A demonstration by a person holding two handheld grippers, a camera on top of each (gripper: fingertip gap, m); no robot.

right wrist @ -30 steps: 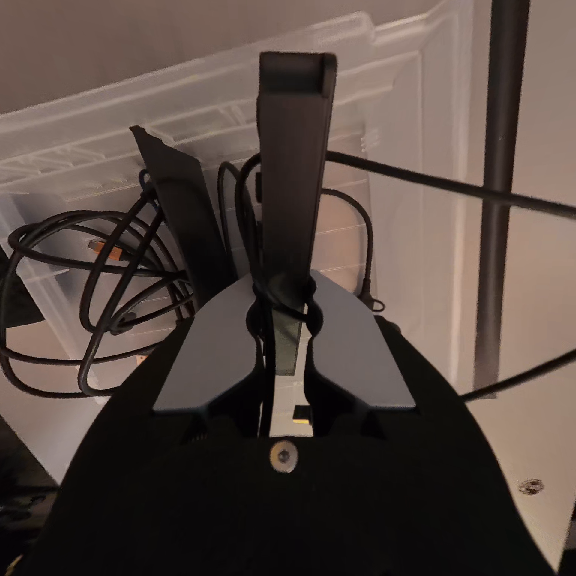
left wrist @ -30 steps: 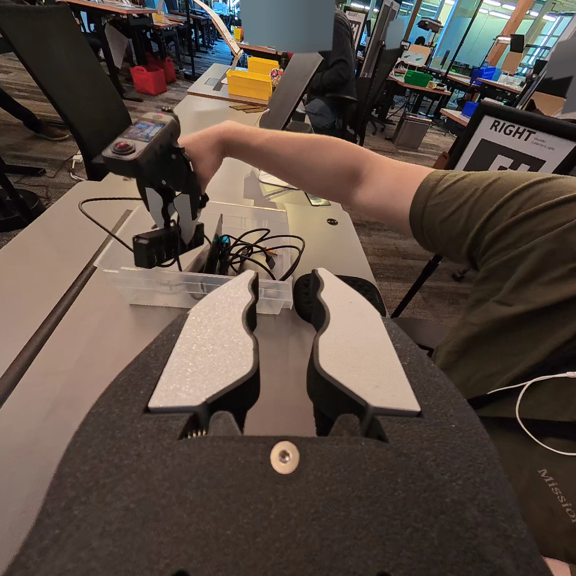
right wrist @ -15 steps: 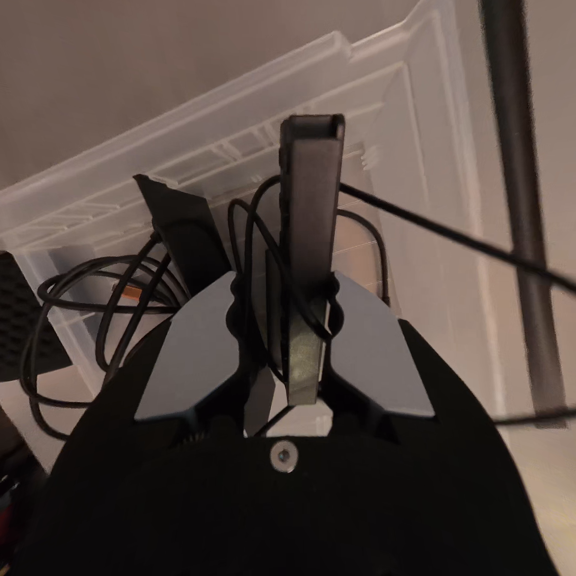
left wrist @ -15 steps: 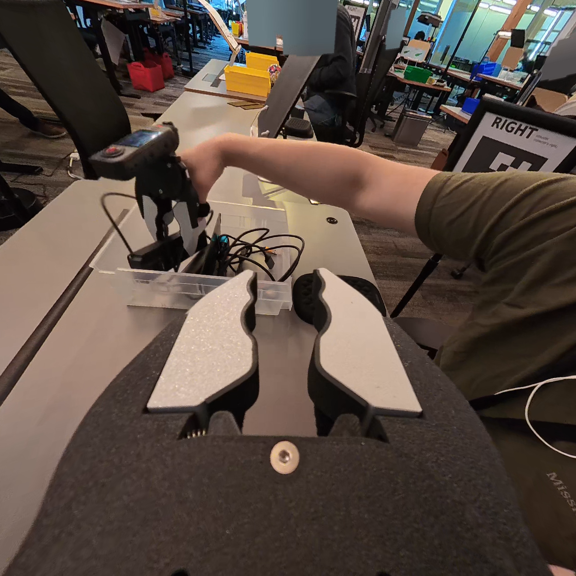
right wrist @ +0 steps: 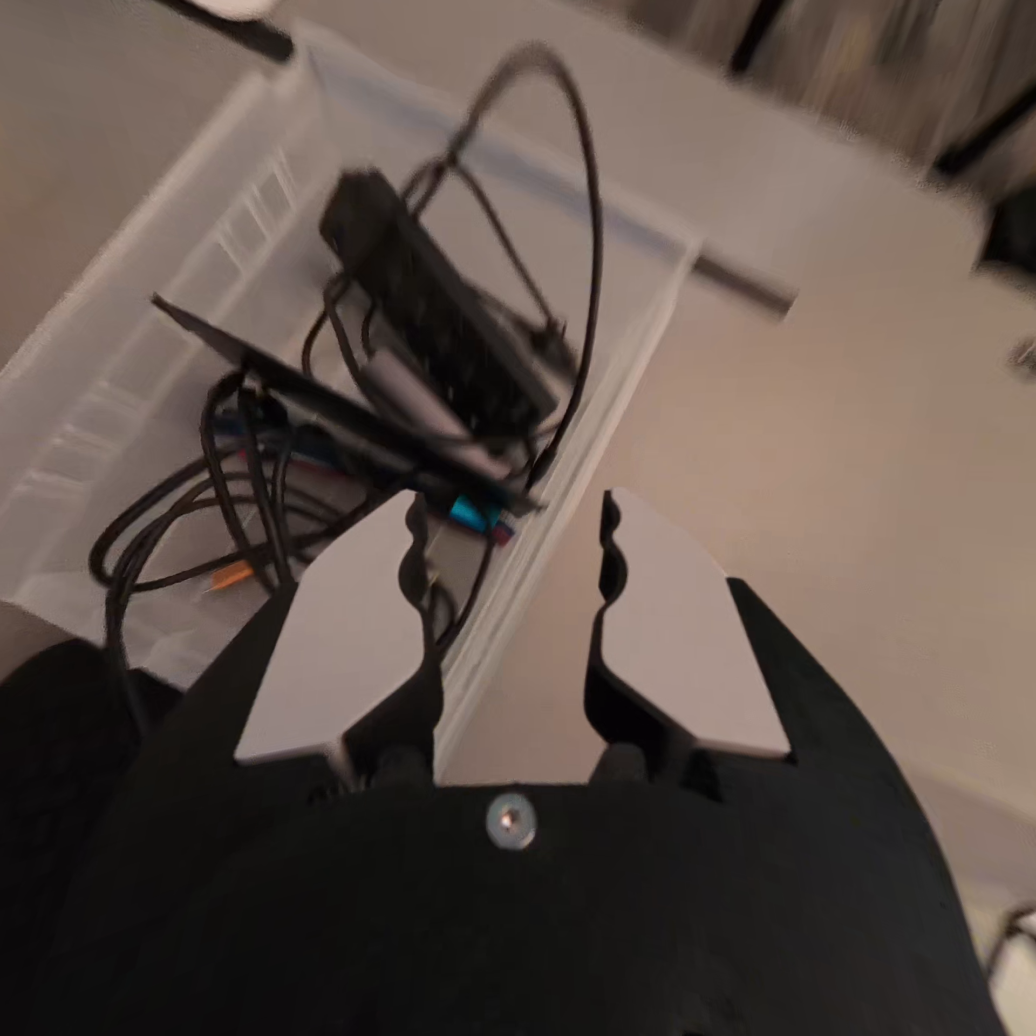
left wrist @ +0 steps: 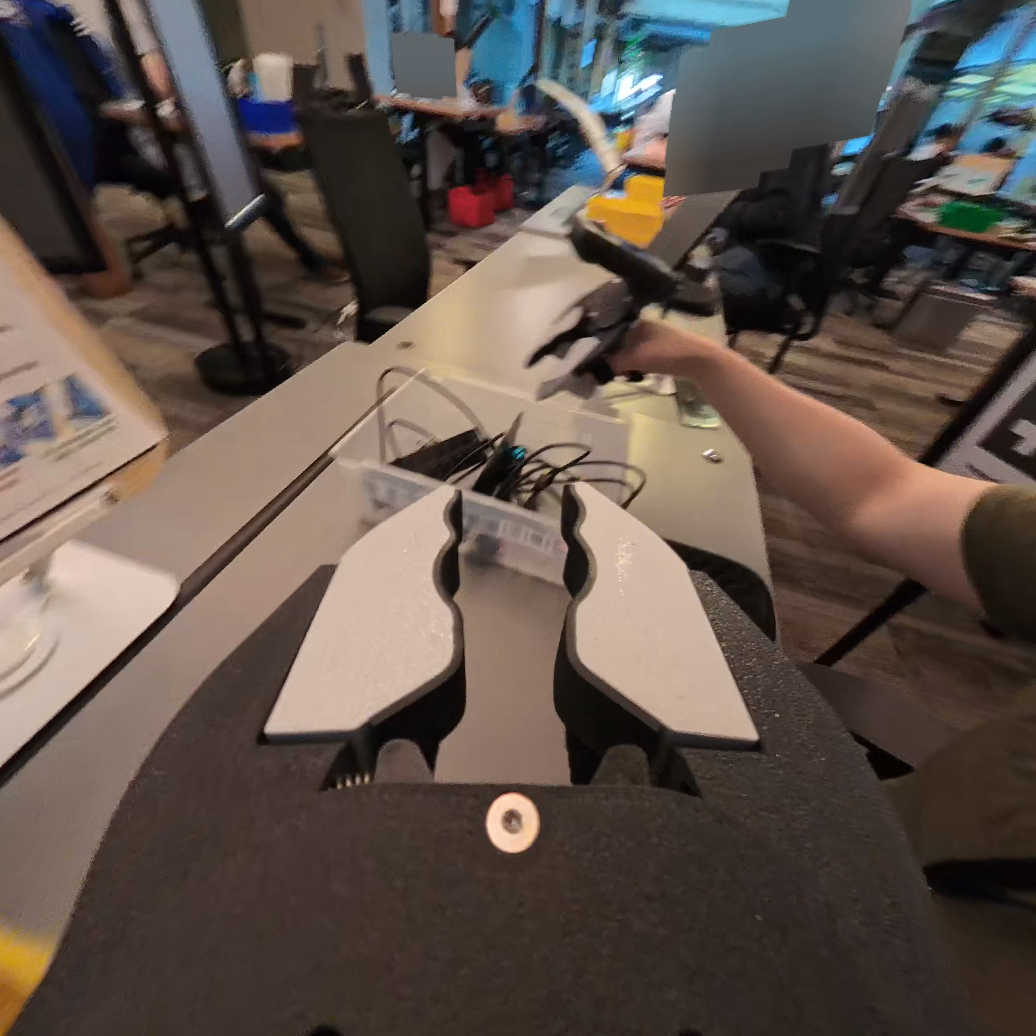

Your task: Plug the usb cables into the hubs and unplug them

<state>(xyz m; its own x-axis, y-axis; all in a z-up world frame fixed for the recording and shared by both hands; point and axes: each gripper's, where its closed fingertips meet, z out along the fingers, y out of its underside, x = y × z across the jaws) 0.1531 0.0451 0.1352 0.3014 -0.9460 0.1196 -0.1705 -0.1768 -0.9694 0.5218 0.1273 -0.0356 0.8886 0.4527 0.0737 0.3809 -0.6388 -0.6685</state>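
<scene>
A clear plastic bin [left wrist: 507, 539] stands on the grey table just beyond my left gripper [left wrist: 510, 496], which is open and empty. In the bin lie a black usb hub [left wrist: 443, 453] and tangled black cables [left wrist: 566, 457]. My right gripper [left wrist: 560, 364] hangs above the bin's far right side. In the right wrist view my right gripper [right wrist: 510, 502] is open and empty over the bin's rim [right wrist: 588, 426]. The black hub [right wrist: 437, 314] lies inside with a looping cable [right wrist: 586, 168], a slim grey hub [right wrist: 415, 387], a blue plug [right wrist: 468, 513] and an orange plug [right wrist: 230, 577].
A sign board [left wrist: 56, 415] on a metal base [left wrist: 84, 605] stands at the table's left. A dark rod [left wrist: 269, 516] runs along the table beside the bin. The person's arm [left wrist: 813, 443] reaches in from the right. Office chairs and yellow bins [left wrist: 622, 216] are behind. The gap from one gripper's tips to the other's is roughly 40 cm. My right tips are roughly 8 cm from the blue plug [right wrist: 468, 513]. To reach the slim grey hub [right wrist: 415, 387] in a straight line is about 15 cm for my right fingers, about 40 cm for my left.
My right gripper has opened, let go of the black hub, which now lies in the bin, and risen to the right. My left gripper has swung left and opened wider.
</scene>
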